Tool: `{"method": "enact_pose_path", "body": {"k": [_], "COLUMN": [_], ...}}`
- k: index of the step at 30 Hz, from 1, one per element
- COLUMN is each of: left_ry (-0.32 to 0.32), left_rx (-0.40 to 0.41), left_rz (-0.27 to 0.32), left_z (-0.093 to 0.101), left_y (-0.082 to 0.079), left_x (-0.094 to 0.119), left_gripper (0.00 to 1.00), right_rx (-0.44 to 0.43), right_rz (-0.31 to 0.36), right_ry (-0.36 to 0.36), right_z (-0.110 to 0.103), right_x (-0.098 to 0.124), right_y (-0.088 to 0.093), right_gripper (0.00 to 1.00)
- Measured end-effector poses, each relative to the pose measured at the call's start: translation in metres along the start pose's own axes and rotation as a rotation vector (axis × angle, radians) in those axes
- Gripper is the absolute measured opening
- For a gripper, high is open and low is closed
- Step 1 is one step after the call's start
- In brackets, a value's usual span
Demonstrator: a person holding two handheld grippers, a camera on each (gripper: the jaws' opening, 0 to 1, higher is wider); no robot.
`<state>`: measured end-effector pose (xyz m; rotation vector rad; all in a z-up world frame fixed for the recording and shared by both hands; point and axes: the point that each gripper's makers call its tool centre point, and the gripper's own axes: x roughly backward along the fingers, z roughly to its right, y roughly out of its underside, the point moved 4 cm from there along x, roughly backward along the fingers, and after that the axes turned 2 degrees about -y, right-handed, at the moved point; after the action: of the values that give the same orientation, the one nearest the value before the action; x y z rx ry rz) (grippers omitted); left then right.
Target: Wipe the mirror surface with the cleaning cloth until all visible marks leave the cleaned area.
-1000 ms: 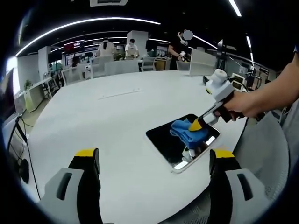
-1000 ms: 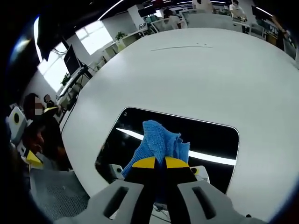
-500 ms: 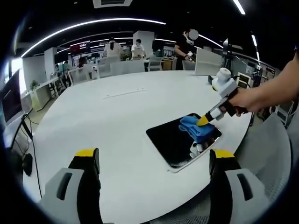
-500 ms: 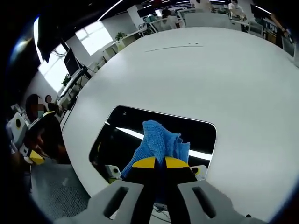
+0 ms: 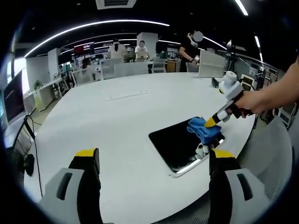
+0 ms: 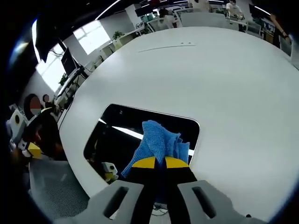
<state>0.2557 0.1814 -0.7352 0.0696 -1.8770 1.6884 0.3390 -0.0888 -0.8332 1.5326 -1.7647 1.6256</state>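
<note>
A dark rectangular mirror (image 5: 180, 142) (image 6: 121, 135) lies flat on the white round table (image 5: 117, 121) near its edge. In the right gripper view, my right gripper (image 6: 161, 163) is shut on a blue cleaning cloth (image 6: 159, 142) that presses on the mirror's near right part. From the left gripper view the same gripper (image 5: 212, 122) comes in from the right, held by a hand (image 5: 252, 102), with the cloth (image 5: 204, 130) at the mirror's far right corner. My left gripper (image 5: 154, 156) hovers open above the table's near edge, nothing between its jaws.
Desks, chairs and several people (image 5: 191, 46) stand beyond the table's far side. A grey mesh chair (image 5: 271, 154) sits at the right of the table. A person (image 6: 42, 130) shows at the left of the right gripper view, beside the mirror.
The right gripper has dragged the blue cloth across the mirror toward its far right corner. The left gripper stays open in place.
</note>
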Motion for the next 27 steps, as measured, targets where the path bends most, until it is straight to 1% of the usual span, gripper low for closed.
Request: {"method": "enact_pose_path", "body": {"k": [1, 5, 9, 13, 15, 17, 19, 22, 25, 27], "left_ry": [0.006, 0.012, 0.009, 0.018, 0.028, 0.042, 0.052, 0.067, 0.076, 0.08], "left_rx": [-0.002, -0.001, 0.012, 0.019, 0.019, 0.005, 0.006, -0.008, -0.011, -0.014], "left_rz": [-0.001, -0.004, 0.014, 0.01, 0.008, 0.008, -0.001, 0.005, 0.005, 0.001], "left_z": [0.0, -0.003, -0.004, -0.004, -0.001, 0.0, -0.002, -0.005, -0.009, -0.01], "left_y": [0.001, 0.002, -0.002, 0.003, 0.004, 0.004, 0.005, 0.002, 0.002, 0.002], "left_x": [0.0, -0.001, -0.001, -0.003, -0.002, -0.001, -0.002, -0.001, -0.001, 0.0], "left_gripper": [0.97, 0.97, 0.97, 0.97, 0.97, 0.97, 0.97, 0.97, 0.97, 0.97], "right_rx": [-0.008, -0.024, -0.031, -0.052, -0.062, -0.061, -0.069, -0.078, -0.085, -0.084], "right_rz": [0.003, 0.001, 0.011, 0.015, 0.017, 0.019, 0.025, 0.023, 0.02, 0.02], "right_ry": [-0.004, 0.025, 0.044, 0.062, 0.065, 0.073, 0.081, 0.083, 0.081, 0.103], "right_z": [0.001, 0.008, 0.014, 0.016, 0.016, 0.015, 0.016, 0.017, 0.017, 0.019], "right_x": [0.0, 0.004, 0.009, 0.011, 0.011, 0.01, 0.009, 0.008, 0.009, 0.012], "right_y": [0.0, 0.002, 0.005, 0.006, 0.006, 0.006, 0.006, 0.004, 0.004, 0.005], "right_gripper": [0.0, 0.0, 0.0, 0.0, 0.0, 0.0, 0.0, 0.0, 0.0, 0.0]}}
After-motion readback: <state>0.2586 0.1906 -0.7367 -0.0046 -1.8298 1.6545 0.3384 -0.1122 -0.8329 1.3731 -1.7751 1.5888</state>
